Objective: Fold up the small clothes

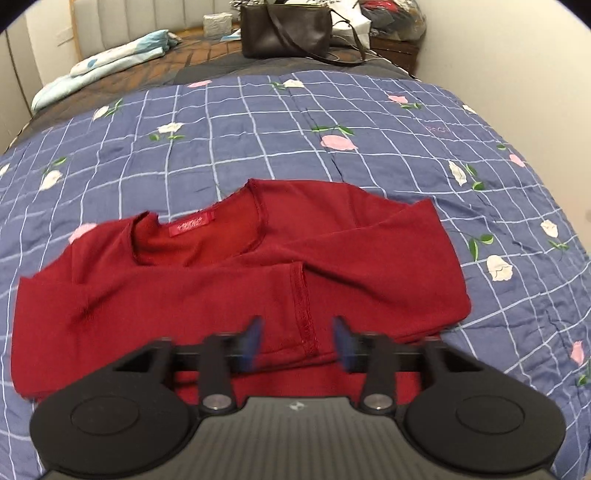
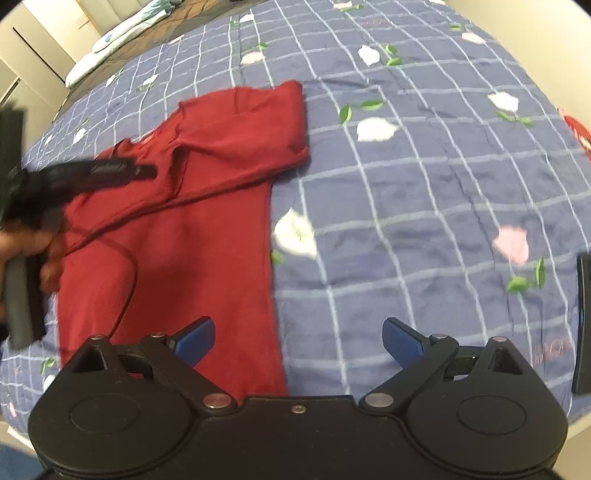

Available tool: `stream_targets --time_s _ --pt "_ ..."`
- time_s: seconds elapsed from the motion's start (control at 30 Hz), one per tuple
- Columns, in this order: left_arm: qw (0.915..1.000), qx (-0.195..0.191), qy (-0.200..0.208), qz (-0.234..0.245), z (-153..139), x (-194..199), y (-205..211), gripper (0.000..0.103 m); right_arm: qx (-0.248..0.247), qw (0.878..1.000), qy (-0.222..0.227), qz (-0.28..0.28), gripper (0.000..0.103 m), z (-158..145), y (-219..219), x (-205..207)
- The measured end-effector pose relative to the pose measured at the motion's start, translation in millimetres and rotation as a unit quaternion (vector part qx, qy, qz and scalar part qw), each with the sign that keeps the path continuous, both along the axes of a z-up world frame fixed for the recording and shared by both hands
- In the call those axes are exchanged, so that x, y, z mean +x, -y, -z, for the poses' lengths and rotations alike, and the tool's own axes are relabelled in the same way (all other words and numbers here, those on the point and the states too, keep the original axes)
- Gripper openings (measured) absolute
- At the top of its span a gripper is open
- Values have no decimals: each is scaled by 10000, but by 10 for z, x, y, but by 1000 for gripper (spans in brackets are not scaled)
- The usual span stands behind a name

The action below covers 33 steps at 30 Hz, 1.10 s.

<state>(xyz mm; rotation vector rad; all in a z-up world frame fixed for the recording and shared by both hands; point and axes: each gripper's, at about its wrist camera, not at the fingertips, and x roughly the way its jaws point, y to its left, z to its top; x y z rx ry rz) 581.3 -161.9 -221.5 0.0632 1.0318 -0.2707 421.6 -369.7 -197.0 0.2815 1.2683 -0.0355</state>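
A: Since the red long-sleeved top (image 1: 229, 280) is spread on the floral quilt (image 1: 369, 147), which gripper is nearer?

B: The left gripper (image 1: 297, 341), jaws parted around a folded sleeve cuff. The right gripper (image 2: 298, 341), spread wide and empty, is held over the top's right edge.

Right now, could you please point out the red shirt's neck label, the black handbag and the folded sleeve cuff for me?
neck label (image 1: 191, 225), left wrist view, middle of the red tag.
black handbag (image 1: 286, 31), left wrist view, front panel.
sleeve cuff (image 1: 305, 306), left wrist view, stitched hem.
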Motion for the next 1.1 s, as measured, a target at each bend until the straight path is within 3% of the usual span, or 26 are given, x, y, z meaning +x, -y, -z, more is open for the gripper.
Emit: stream_targets --time_s 0.17,0.27,0.43,0.7,0.83,0.9,0.97,1.03,1.1 --pt "9994 -169 -24 -314 -39 -77 -193 76 41 9995 304 -98 92 94 138 500" --pt "9972 -8 -149 -731 27 -28 -326 79 136 9983 484 -305 81 189 149 865" --pt "9887 153 -532 -1395 206 97 -595 79 188 9952 616 -734 73 463 49 1425" --pt "9852 168 -566 -1609 228 129 -852 79 -54 9929 407 -1115 58 868 -109 1792" --pt "9838 154 -496 -1718 147 77 -979 80 -150 9934 257 -1110 13 886 -103 1797" --pt "9818 101 -437 -1843 89 31 -1095 80 78 9964 21 -850 6 836 -38 1800" --pt "9783 49 -388 -2034 37 -16 -1257 80 868 9960 -188 65 5 753 161 1788" --pt "9737 0 -346 -2252 -3 -73 -1462 81 1822 9749 -319 1236 5 718 437 1716" --pt "9666 -11 -324 -2543 1 -124 -1699 83 2121 9597 -275 1822 5 698 587 1663"
